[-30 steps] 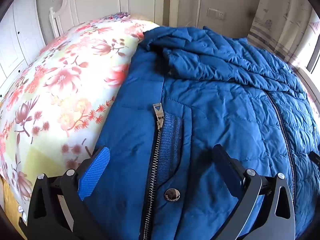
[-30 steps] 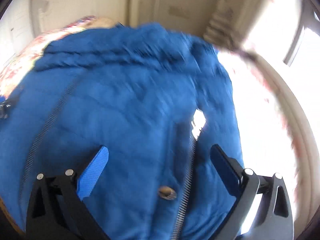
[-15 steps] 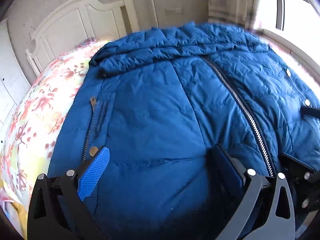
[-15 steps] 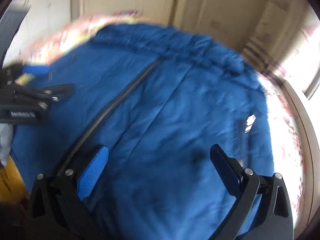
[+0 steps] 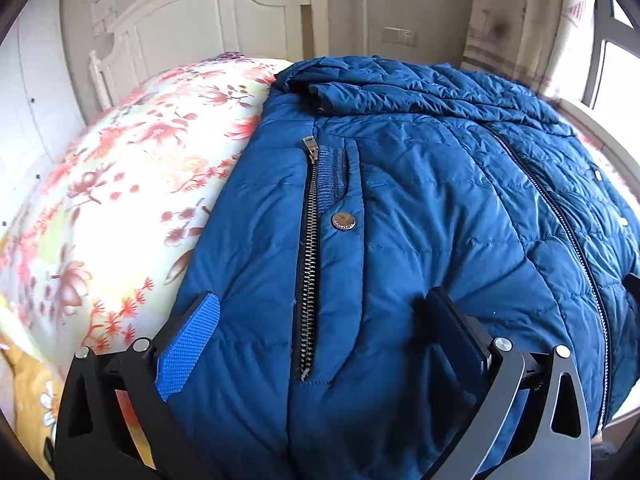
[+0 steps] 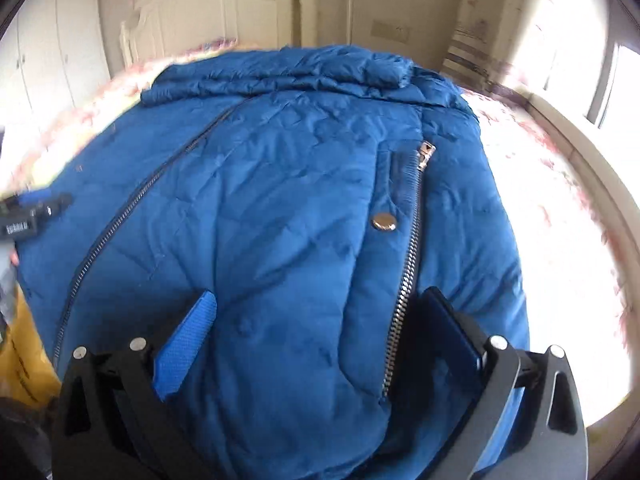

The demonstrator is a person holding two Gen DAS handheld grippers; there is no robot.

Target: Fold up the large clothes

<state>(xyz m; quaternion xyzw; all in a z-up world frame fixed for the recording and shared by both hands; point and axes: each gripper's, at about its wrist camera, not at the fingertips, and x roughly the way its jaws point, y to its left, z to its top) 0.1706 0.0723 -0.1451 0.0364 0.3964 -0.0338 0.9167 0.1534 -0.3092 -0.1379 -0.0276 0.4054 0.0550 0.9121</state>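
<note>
The blue jacket runs off the near edge under the left tool. Bright window glare washes out the bedspread on the right.

jacket: blue | bedsheet: cream, red floral | headboard: white

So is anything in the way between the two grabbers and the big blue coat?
No, nothing visible. The blue coat lies spread on the flowery bedspread, and the open left gripper and open right gripper are right over its bottom part, with only coat fabric between their fingers.
</note>
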